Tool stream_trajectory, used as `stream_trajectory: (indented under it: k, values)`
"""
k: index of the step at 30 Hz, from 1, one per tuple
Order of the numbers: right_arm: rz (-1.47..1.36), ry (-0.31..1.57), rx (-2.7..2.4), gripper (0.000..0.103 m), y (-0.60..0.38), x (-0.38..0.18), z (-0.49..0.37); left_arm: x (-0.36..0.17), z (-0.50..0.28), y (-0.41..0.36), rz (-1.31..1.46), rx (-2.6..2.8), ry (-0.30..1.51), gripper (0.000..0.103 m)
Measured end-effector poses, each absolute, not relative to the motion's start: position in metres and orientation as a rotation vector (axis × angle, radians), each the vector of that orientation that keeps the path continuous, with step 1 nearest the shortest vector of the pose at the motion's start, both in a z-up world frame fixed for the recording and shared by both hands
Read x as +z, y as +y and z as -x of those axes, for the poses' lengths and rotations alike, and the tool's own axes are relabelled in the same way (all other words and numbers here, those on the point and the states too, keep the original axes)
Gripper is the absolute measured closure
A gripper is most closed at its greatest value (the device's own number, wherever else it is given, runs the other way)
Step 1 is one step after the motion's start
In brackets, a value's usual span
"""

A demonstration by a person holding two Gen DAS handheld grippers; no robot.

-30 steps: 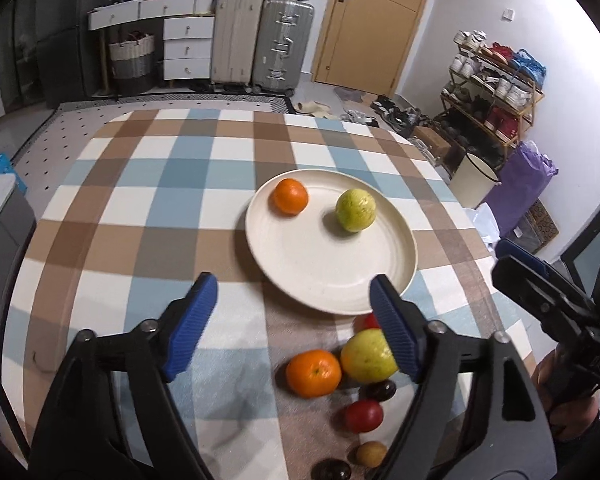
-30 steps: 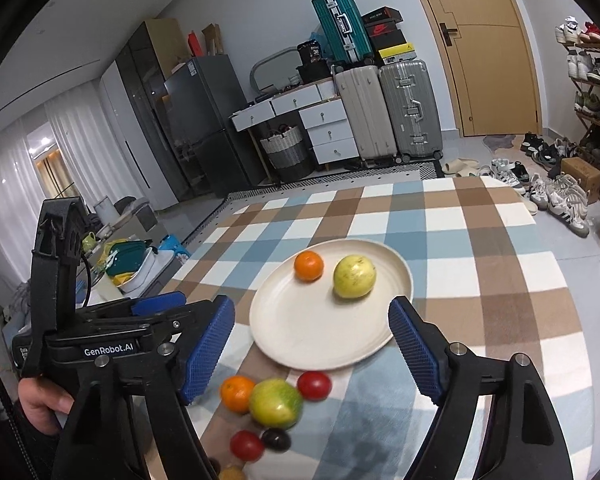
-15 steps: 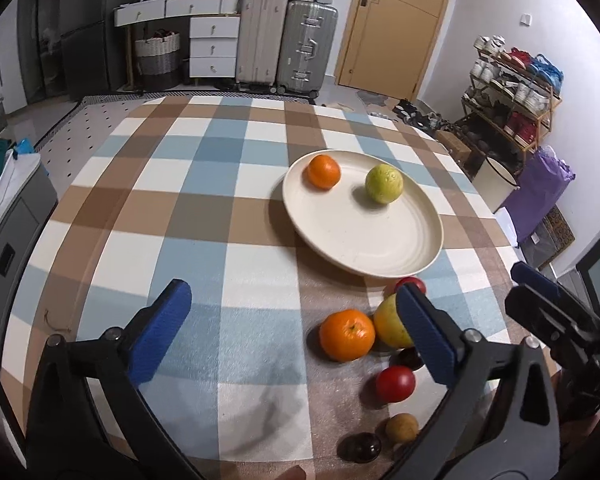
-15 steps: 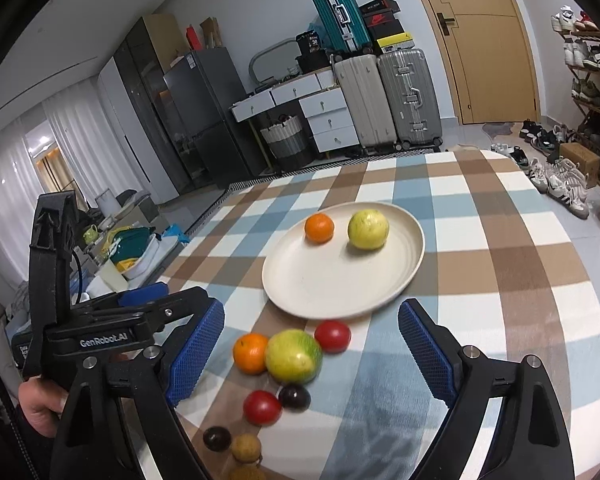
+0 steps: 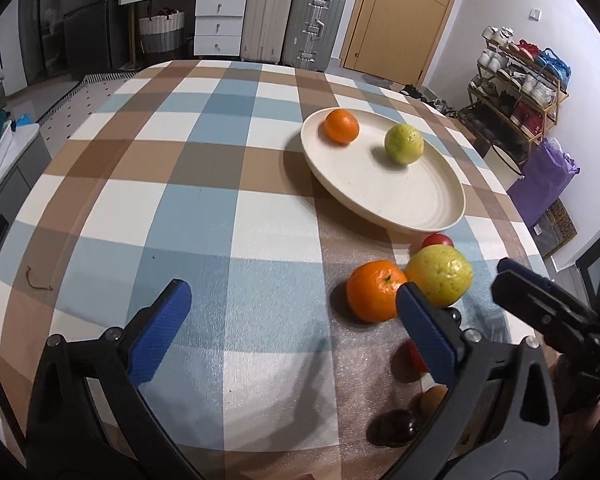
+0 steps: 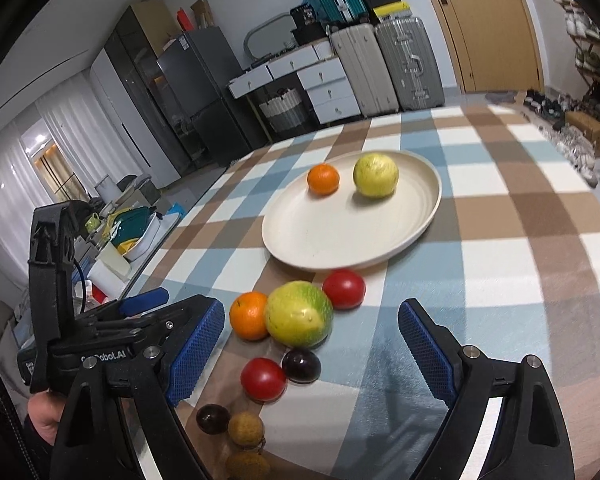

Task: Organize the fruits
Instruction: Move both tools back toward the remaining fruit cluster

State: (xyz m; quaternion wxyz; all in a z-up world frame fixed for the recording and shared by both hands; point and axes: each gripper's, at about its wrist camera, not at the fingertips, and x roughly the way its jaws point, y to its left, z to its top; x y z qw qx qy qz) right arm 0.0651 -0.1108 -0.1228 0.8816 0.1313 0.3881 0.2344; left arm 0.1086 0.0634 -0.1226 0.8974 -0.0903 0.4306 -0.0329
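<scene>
Both grippers, left gripper (image 5: 288, 328) and right gripper (image 6: 312, 352), hang spread, empty. Loose green-yellow fruit (image 6: 299, 314) sits at the plate's (image 6: 416, 232) six o'clock; straddle it squarely (neighbours touch it).

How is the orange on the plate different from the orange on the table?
The orange on the plate sits on the cream plate beside a yellow-green fruit, not touching it. The orange on the table lies on the checked cloth, pressed against a bigger green-yellow fruit. The plate one looks smaller, but it is also farther away. Both are round and bright orange.
</scene>
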Motion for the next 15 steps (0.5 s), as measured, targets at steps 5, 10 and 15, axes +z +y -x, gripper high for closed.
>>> stream_trajectory:
  k: [5,10,15]
  values:
    - [-0.285,0.859,0.499,0.012,-0.104,-0.136,-0.074,-0.131,-0.112,0.064,0.196,-0.083,0.909,0.001]
    - [-0.288,0.883,0.511,0.013,-0.098,-0.142,-0.079,-0.136,-0.115,0.065,0.210,-0.093,0.919,0.001]
    - [-0.310,0.908,0.523,0.014,-0.095,-0.147,-0.086,-0.139,-0.119,0.066,0.217,-0.109,0.931,0.001]
